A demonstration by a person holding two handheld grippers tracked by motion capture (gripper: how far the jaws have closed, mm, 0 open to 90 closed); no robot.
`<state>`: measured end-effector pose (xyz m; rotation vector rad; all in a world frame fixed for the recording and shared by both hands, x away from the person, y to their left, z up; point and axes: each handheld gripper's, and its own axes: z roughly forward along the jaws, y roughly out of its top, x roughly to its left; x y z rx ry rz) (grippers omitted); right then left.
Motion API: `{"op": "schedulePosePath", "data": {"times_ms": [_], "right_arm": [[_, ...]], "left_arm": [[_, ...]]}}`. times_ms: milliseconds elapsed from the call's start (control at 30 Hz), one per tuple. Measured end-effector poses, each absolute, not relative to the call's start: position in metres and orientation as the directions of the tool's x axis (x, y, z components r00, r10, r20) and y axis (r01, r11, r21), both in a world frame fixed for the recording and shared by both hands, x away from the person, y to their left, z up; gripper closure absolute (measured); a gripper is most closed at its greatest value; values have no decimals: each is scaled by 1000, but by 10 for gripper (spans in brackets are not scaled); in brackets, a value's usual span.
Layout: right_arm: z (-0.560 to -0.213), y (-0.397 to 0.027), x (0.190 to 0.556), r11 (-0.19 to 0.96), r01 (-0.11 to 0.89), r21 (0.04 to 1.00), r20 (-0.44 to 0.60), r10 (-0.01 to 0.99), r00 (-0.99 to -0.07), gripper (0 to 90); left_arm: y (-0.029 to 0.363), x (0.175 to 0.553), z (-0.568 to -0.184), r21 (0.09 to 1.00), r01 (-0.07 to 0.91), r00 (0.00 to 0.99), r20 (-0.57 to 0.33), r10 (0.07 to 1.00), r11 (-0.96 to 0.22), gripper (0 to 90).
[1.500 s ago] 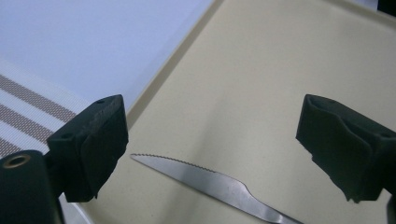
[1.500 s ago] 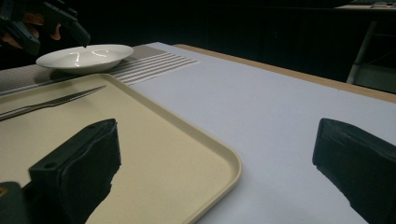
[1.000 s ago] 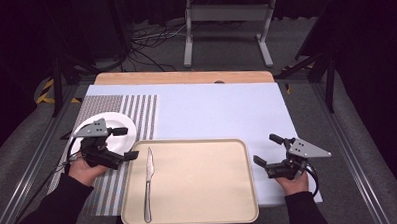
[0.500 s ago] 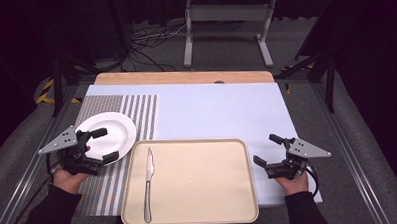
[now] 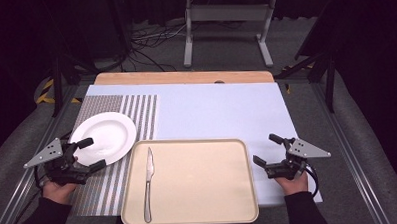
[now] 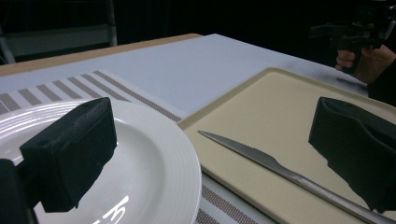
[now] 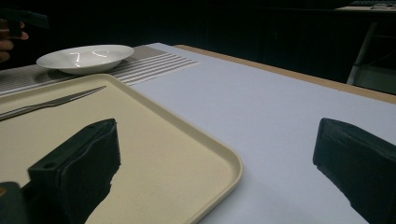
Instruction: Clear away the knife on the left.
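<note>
Plate (image 5: 103, 138) sits on the striped mat (image 5: 112, 145) beside the tray (image 5: 189, 181); the left tool (image 5: 90, 154) has pulled back to its near rim, jaws open and empty, likely lining up a grasp. Right tool (image 5: 268, 149) idles open.

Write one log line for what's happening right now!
left gripper: open, by plate rim | right gripper: open, beside tray | knife: lying in tray | nothing held

One white plate (image 5: 103, 139) lies between the left gripper's (image 5: 89, 154) jaws. One beige tray (image 5: 199, 182) sits between the two grippers, carrying one knife (image 5: 148, 184). One striped placemat (image 5: 136, 111) and one pale blue cloth (image 5: 216, 109) cover the surface.
</note>
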<state>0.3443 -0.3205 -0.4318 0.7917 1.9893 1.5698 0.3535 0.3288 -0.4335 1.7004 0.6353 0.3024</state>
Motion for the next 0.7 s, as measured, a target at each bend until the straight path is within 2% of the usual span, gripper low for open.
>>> {"op": "schedulePosePath", "data": {"times_ms": [333, 700], "right_arm": [[-433, -320, 343, 171, 145, 975, -16, 700, -714, 12], [-435, -321, 340, 165, 147, 975, -14, 709, -705, 11]], "left_arm": [[342, 352, -457, 947, 307, 778, -193, 598, -92, 18], [337, 352, -459, 949, 298, 770, -177, 613, -100, 16]]}}
